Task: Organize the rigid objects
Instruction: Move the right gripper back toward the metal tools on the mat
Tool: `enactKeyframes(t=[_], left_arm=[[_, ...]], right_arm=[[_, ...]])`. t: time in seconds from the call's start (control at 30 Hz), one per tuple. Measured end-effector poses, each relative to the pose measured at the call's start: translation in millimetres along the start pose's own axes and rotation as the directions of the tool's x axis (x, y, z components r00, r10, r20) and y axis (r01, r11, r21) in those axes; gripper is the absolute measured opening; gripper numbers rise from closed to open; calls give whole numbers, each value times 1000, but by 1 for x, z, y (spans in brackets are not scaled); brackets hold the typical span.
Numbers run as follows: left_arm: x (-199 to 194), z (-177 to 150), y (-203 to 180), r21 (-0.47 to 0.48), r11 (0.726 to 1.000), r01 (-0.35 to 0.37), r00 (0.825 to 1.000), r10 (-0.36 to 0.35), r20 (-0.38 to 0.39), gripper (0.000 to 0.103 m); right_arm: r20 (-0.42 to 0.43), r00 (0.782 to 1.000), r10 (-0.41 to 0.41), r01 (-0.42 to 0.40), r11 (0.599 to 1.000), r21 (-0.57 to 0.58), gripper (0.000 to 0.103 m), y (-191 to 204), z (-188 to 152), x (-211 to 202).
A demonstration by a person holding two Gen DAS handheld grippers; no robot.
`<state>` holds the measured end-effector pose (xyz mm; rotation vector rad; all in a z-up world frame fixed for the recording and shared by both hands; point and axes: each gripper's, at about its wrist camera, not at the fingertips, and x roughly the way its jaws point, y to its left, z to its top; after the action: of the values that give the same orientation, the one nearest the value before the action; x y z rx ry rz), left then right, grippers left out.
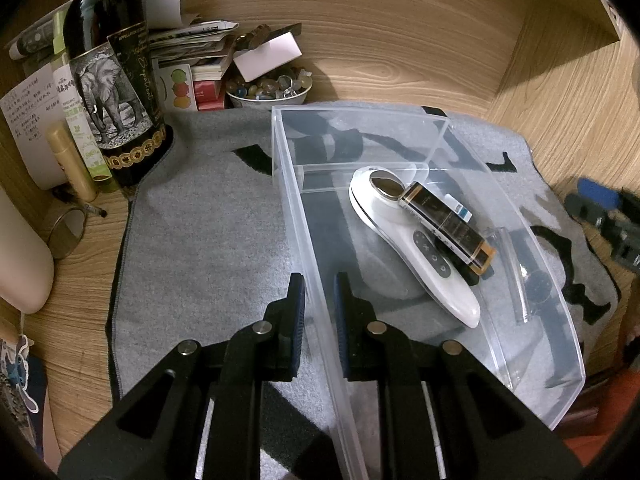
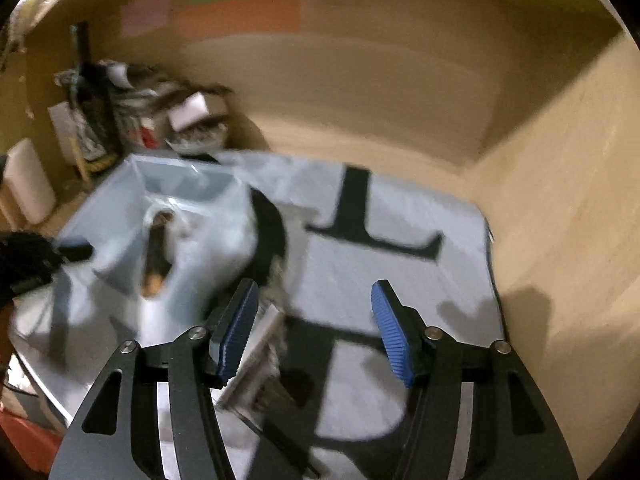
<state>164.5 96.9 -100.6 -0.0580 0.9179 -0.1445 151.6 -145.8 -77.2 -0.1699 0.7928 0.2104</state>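
Observation:
A clear plastic box (image 1: 460, 148) stands on a grey mat (image 1: 200, 248) with black letters. In it lie a white handheld device (image 1: 420, 256) with a round metal head, a black and gold case (image 1: 448, 224) resting across it, and a small white tube (image 1: 460, 210). My left gripper (image 1: 319, 278) is shut on the box's near left wall, one pad on each side. The right gripper (image 2: 314, 286) is open over the mat to the right of the box (image 2: 168, 200), with nothing between its blue pads (image 2: 390, 328). That view is blurred.
A dark bottle with an elephant label (image 1: 108, 92), a bowl of stones (image 1: 268, 90) and stacked papers (image 1: 192, 44) crowd the back left corner. Wooden walls (image 1: 400, 40) close in the back and right. Coloured notes (image 2: 240, 12) hang on the back wall.

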Motion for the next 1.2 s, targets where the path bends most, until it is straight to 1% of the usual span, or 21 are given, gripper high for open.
enactKeyframes(t=[0.1,0.23,0.37,0.53,0.6,0.67,0.7,0.77,0.9,1.03,1.2], left_arm=[[0,0,0,1,1000,-1,1000,1,-1,14],[0,-1,0,5,1000,-5,1000,5,-1,14],[1,-1,0,7,1000,-8,1000,8,-2,14],[1,-1,0,9,1000,-8,1000,8,-2,14],[1,0,0,7,1000,-8,1000,8,-2,14],[1,0,0,7,1000,-9,1000,9,-1,14],[1,-1,0,6,1000,-9,1000,9,-1,14],[1,-1,-1,6,1000,-8,1000,8,-1,14],[1,-1,-1,3,1000,-7,1000,7,-1,14],[1,-2,-2,4,1000,-8,1000,8,-1,14],[1,-2,-2,0,1000,-6,1000,6,0,14]], right_arm=[[-48,999,14,-12,999,36,55,-4,-16,7],[-89,995,55,-50,997,63,55,1,-32,14],[-126,988,90,-81,994,74,55,8,-43,25],[-182,977,115,-96,989,109,55,7,-53,42],[-163,981,104,-87,991,106,54,7,-54,40],[-160,983,92,-77,992,96,37,8,-54,39],[-157,983,91,-75,992,101,32,8,-54,38],[-149,984,97,-81,991,109,32,5,-53,36],[-131,988,79,-65,992,109,32,6,-50,31],[-89,994,56,-48,995,93,32,5,-41,21],[-24,999,35,-34,997,63,32,7,-22,9]])
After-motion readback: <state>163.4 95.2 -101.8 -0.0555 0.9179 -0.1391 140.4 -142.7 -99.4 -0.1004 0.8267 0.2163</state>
